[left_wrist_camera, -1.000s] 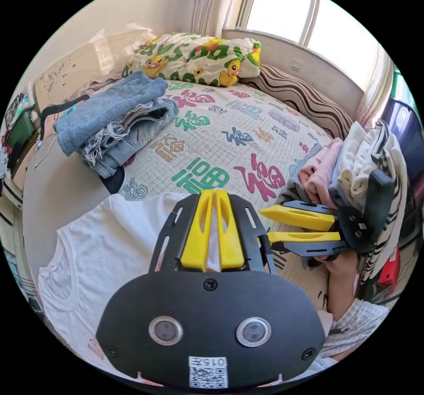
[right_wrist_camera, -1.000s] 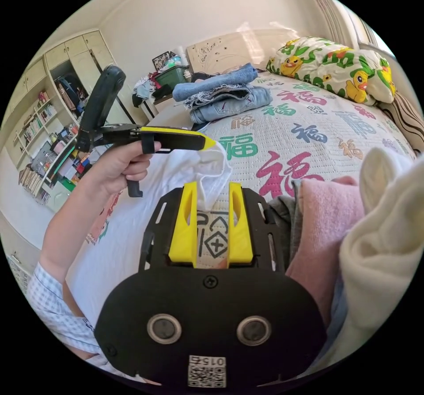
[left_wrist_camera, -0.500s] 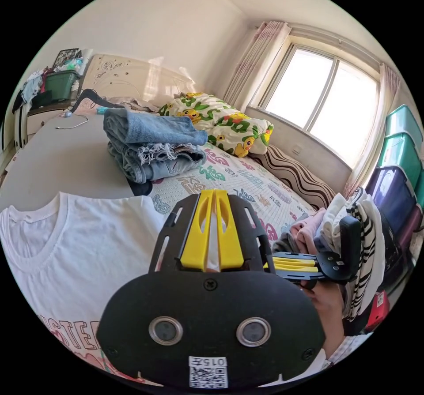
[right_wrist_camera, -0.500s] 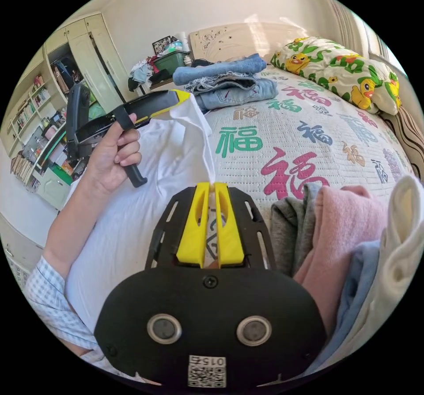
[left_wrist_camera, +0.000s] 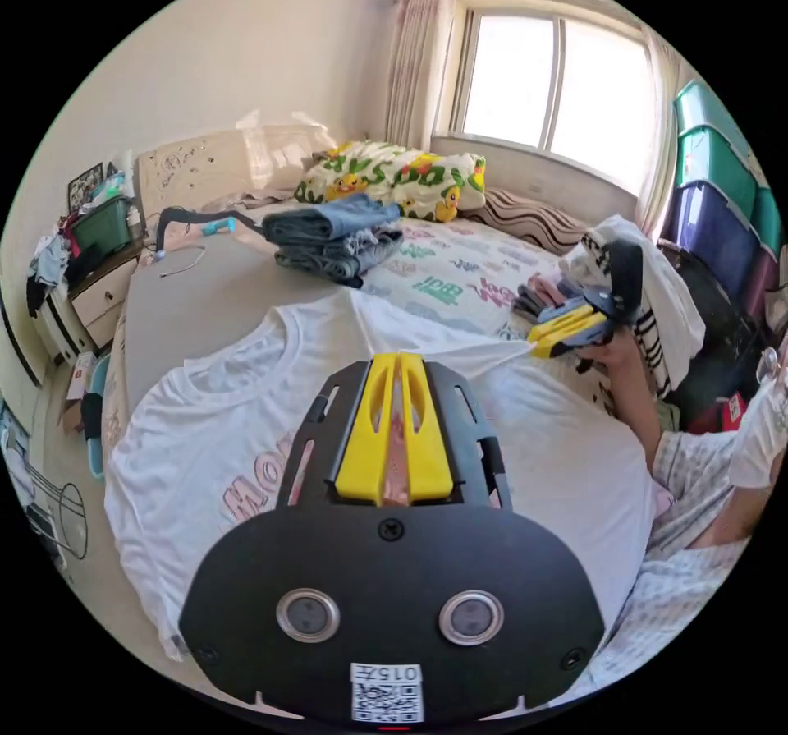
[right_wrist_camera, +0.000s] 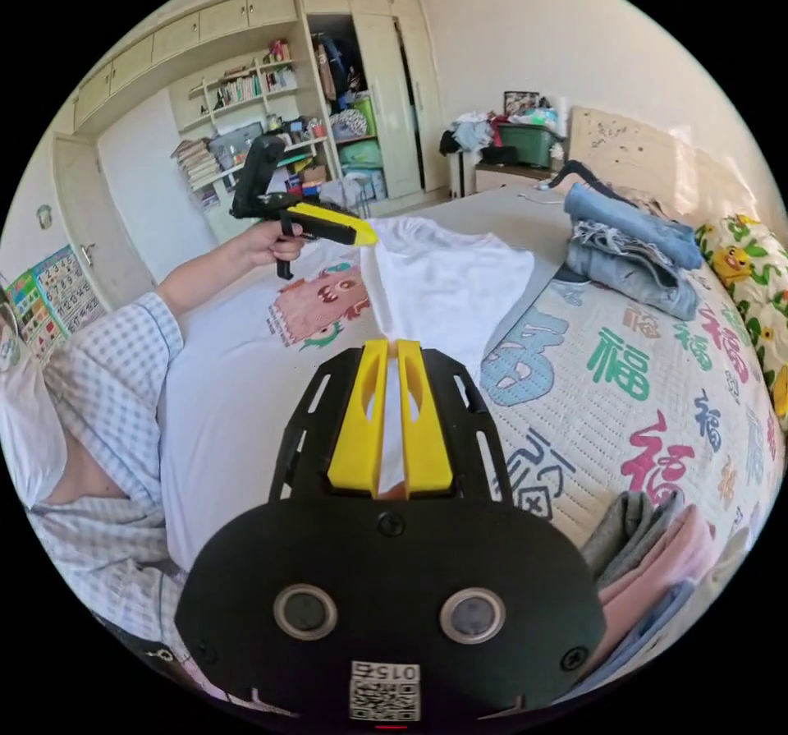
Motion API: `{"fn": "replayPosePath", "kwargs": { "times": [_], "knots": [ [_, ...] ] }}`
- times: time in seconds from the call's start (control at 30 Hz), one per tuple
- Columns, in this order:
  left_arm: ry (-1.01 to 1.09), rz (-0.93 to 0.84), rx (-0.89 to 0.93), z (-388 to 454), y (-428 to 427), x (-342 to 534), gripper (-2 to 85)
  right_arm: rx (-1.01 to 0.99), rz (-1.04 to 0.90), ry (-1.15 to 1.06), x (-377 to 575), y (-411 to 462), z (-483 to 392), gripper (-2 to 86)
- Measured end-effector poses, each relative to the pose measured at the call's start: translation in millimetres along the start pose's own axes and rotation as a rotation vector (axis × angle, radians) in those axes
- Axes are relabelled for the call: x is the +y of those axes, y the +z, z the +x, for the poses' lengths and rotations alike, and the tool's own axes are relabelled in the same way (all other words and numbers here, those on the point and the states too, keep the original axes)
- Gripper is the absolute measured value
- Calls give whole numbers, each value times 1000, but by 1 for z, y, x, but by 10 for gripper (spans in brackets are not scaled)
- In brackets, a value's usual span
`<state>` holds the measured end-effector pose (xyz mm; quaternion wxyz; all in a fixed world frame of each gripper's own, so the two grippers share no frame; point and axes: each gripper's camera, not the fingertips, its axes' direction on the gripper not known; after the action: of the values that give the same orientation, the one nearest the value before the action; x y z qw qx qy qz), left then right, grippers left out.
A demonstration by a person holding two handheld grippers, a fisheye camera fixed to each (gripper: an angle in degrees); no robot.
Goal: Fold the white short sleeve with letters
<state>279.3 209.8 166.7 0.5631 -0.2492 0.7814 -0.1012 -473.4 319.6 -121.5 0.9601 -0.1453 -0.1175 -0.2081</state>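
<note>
Left tongs (left_wrist_camera: 398, 361) closed tight on white cloth, a strip of the white short sleeve (left_wrist_camera: 205, 431) pinched between the yellow jaws. Right tongs (right_wrist_camera: 392, 349) likewise closed on the same shirt, fabric rising from between the jaws toward the other tongs. Shirt spread flat over the bed (right_wrist_camera: 640, 374) beyond and beside both tongs, neckline away from the left tongs, pink letters showing just beside the left jaws, a pink cartoon print (right_wrist_camera: 316, 296) visible in the right gripper view below the raised left tongs (right_wrist_camera: 361, 236). One edge of the shirt pulled taut in a ridge between the two pairs of tongs, lifted off the rest of the cloth. In the left gripper view, right tongs (left_wrist_camera: 542, 339) held off to the right side, gripped by a hand (left_wrist_camera: 611, 349) in a checked sleeve, tips on the shirt's stretched corner. Folded jeans stack (left_wrist_camera: 336, 238) lying farther along the bed past the shirt, well apart from both tongs. Duck-print pillow (left_wrist_camera: 394, 176) beyond that, by the window. Pile of folded clothes (right_wrist_camera: 648, 542) close beside the right tongs, at the bed's edge.
</note>
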Motion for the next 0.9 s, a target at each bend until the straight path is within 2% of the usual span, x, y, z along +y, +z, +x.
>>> {"fn": "replayPosePath", "kwargs": {
  "times": [0.1,0.23,0.47,0.6,0.77,0.9],
  "knots": [
    [13,-46,31,-10,-12,21,34,12,-82,-10,3,4,-7,55],
    [-56,46,53,-34,-27,-2,67,157,94,57,24,-31,-3,72],
    [-276,-60,-15,-97,103,-98,83,297,-93,93,17,17,2,87],
    [-329,-156,-64,-113,168,-127,77,293,-90,80,16,20,-3,69],
    [-314,-193,-90,-114,195,-147,47,319,-83,106,16,20,-2,2],
    [-318,-196,-116,-115,198,-157,52,373,-163,120,17,24,1,-6]
  ]
}}
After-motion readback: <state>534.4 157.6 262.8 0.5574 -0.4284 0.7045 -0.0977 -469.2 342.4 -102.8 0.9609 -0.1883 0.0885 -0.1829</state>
